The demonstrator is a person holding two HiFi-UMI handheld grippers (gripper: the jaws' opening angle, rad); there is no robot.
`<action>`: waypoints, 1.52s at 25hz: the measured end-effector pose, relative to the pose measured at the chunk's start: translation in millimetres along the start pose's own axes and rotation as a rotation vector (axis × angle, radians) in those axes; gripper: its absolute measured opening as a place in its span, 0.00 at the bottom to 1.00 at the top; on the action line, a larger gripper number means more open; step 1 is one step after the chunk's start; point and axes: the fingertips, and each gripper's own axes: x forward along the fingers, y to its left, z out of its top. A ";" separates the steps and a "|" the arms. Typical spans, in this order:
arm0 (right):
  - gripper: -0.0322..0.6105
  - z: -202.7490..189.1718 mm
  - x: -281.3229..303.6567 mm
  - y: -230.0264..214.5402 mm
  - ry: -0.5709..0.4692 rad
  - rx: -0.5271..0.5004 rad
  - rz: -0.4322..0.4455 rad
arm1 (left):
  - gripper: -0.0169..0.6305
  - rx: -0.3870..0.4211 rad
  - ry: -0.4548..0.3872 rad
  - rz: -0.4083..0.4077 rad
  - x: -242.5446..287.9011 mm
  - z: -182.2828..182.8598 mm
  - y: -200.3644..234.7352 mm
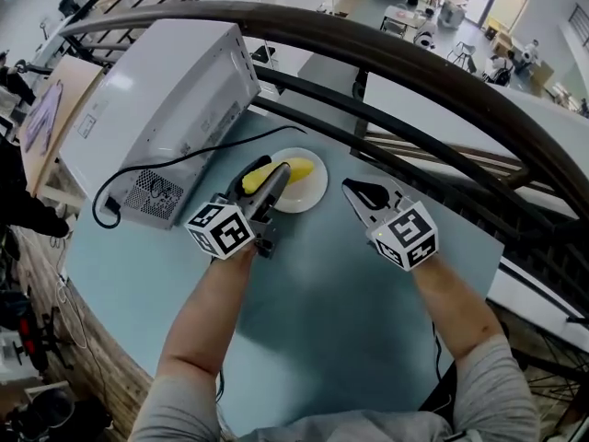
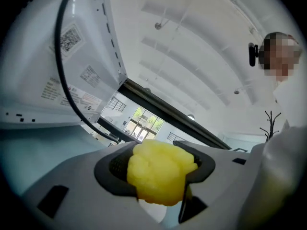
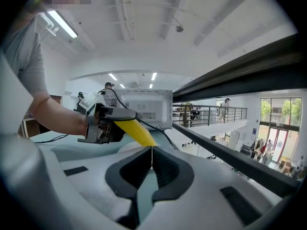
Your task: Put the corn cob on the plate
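Observation:
The yellow corn cob [image 1: 279, 172] is clamped in my left gripper [image 1: 264, 191], which is shut on it. In the left gripper view the cob [image 2: 160, 175] fills the gap between the dark pads. The cob sticks out over the left part of the white plate [image 1: 311, 194]; whether it touches the plate I cannot tell. My right gripper [image 1: 355, 191] hovers to the right of the plate, jaws shut with nothing in them, their tips meeting [image 3: 151, 150]. In the right gripper view the cob [image 3: 135, 131] juts from the left gripper [image 3: 103, 123].
A large white appliance [image 1: 156, 109] stands at the back left of the round pale blue table [image 1: 322, 311], with a black cable [image 1: 179, 161] looping from it towards the plate. Dark curved railings [image 1: 414, 72] run right behind the table's far edge.

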 end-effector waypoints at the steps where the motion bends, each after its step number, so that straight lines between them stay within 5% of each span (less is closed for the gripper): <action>1: 0.08 -0.9 0.5 1.1 0.001 -0.005 0.003 | 0.41 0.025 0.010 0.002 2.9 -1.2 -0.2; 24: 0.08 -6.0 3.8 12.5 0.010 -0.032 0.034 | 0.41 0.360 0.231 0.051 11.5 -37.4 12.4; 31: 0.08 -7.0 2.3 13.9 0.014 -0.037 0.035 | 0.42 0.548 0.460 0.151 5.1 -69.7 25.4; 38: 0.08 -6.9 2.9 16.7 0.015 -0.042 0.040 | 0.42 0.539 0.456 0.159 6.0 -69.4 26.3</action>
